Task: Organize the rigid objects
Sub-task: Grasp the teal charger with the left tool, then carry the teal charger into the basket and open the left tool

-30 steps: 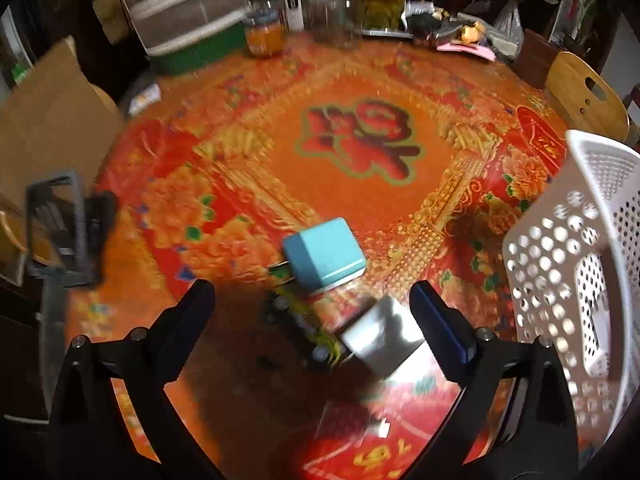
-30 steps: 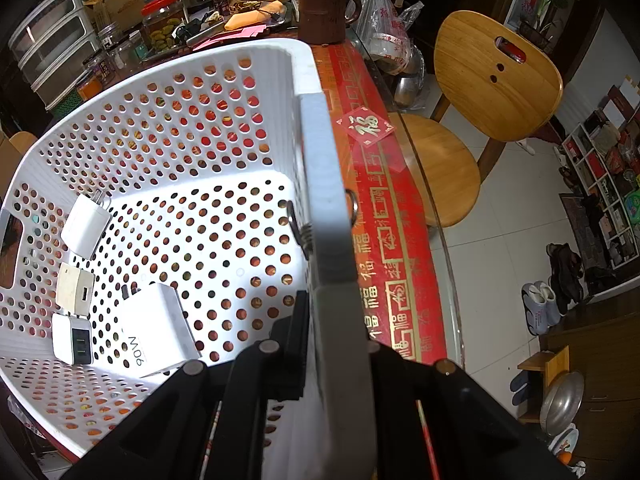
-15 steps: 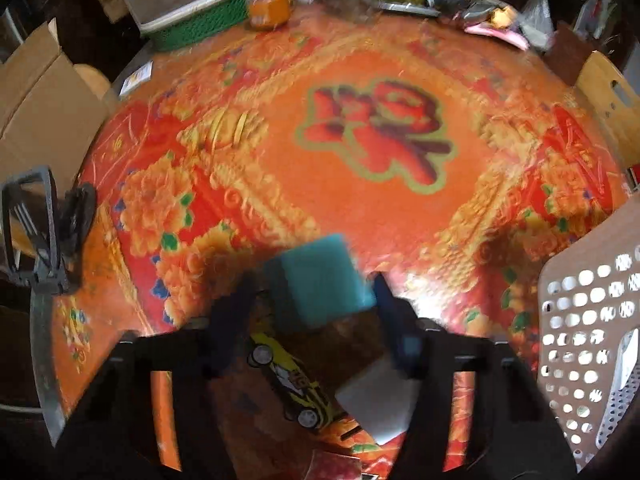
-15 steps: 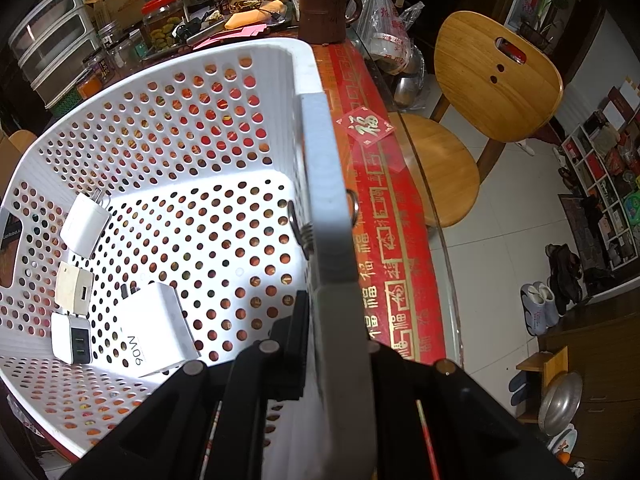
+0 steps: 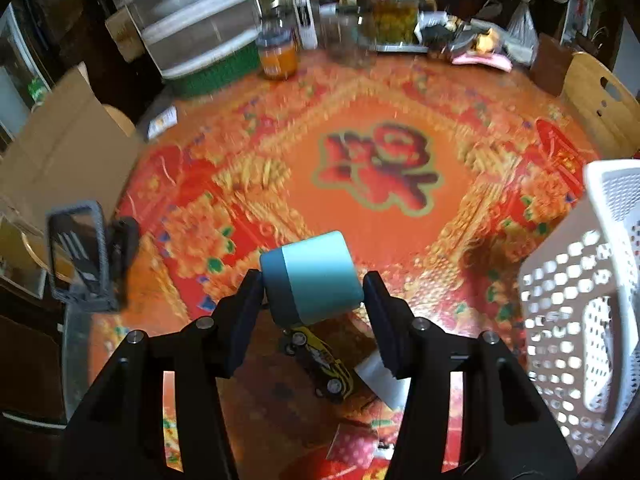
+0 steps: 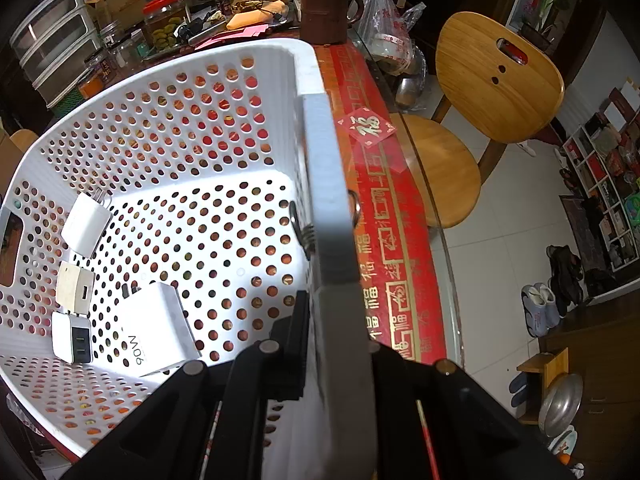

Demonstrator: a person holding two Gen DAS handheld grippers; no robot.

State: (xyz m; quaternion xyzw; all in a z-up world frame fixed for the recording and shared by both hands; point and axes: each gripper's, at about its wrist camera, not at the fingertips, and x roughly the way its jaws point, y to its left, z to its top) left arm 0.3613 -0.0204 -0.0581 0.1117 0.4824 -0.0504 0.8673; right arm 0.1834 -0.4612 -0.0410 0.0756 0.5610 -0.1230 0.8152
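Note:
My left gripper (image 5: 312,300) is shut on a light blue box (image 5: 310,280) and holds it above the red patterned table. Under it lie a yellow toy car (image 5: 320,364) and a white block (image 5: 380,378). The white perforated basket (image 5: 576,288) stands at the right. My right gripper (image 6: 336,320) is shut on the basket's rim (image 6: 324,200). Inside the basket lie a large white charger (image 6: 156,328), a white plug (image 6: 86,224), a cream adapter (image 6: 74,288) and a white-and-black adapter (image 6: 72,338).
A black wire stand (image 5: 78,256) sits at the table's left edge beside a cardboard box (image 5: 56,160). Jars (image 5: 278,52), plastic drawers (image 5: 188,12) and clutter line the far edge. A brown mug (image 6: 326,14) and a wooden chair (image 6: 496,92) are beyond the basket.
My left gripper closed on the light blue box and lifted it off the table, away from the toy car and white block. The right gripper kept its hold on the basket rim.

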